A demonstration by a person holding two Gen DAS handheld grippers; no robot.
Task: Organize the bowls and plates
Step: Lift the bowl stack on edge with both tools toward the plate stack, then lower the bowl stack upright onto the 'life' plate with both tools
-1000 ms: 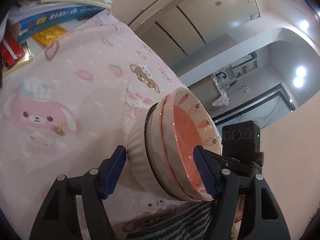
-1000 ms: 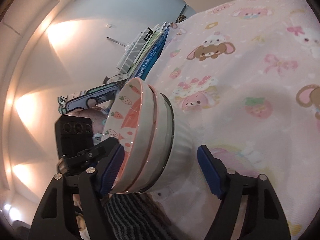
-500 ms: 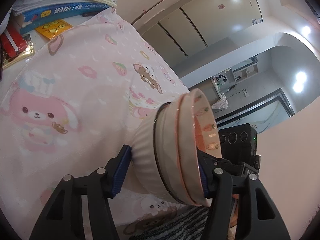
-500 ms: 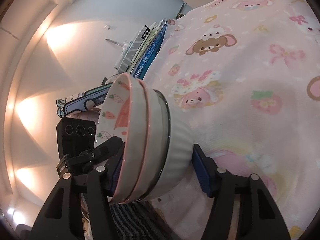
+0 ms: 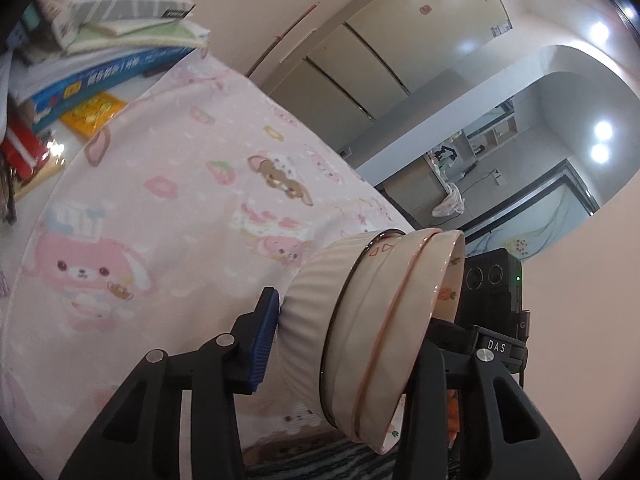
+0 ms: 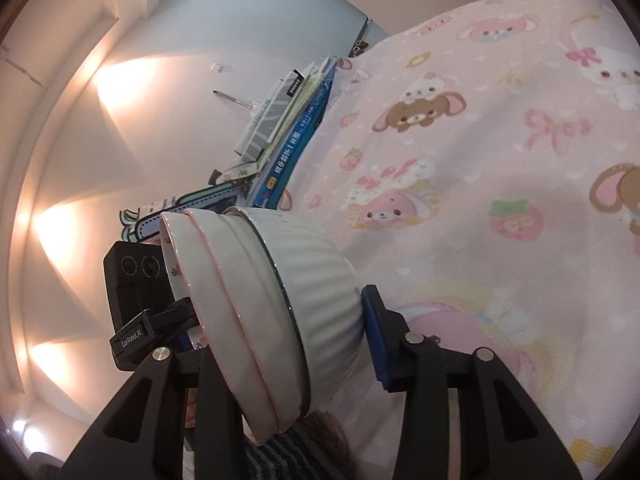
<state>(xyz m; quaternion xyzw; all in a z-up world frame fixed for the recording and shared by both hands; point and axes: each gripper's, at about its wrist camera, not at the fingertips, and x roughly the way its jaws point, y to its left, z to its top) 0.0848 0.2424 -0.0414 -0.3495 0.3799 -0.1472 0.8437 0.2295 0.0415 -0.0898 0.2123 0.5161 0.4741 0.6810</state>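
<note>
A stack of three nested bowls [image 5: 360, 320] is tipped on its side above the pink tablecloth [image 5: 168, 208]. The outer bowl is ribbed white with a dark rim; two pink-rimmed strawberry bowls sit inside. My left gripper [image 5: 348, 328] is closing on it: one blue pad [image 5: 264, 336] presses the ribbed base, and the other finger is hidden inside the top bowl. My right gripper [image 6: 280, 312] is closing on the same stack [image 6: 280, 292] from the opposite side, with a blue pad [image 6: 374, 336] against the ribbed base. Each view shows the other gripper's black camera block [image 5: 492, 280] [image 6: 132, 276].
A pile of books [image 5: 104, 48] lies at the far edge of the cloth, also seen as books [image 6: 288, 128] in the right wrist view. A grey striped fabric [image 5: 320, 460] lies just below the bowls. Cabinet doors [image 5: 380, 52] and a doorway stand beyond the table.
Both grippers' jaws have narrowed from wide apart to touching the bowl stack. The stack has tipped further onto its side, so the bowls' insides are now almost hidden.
</note>
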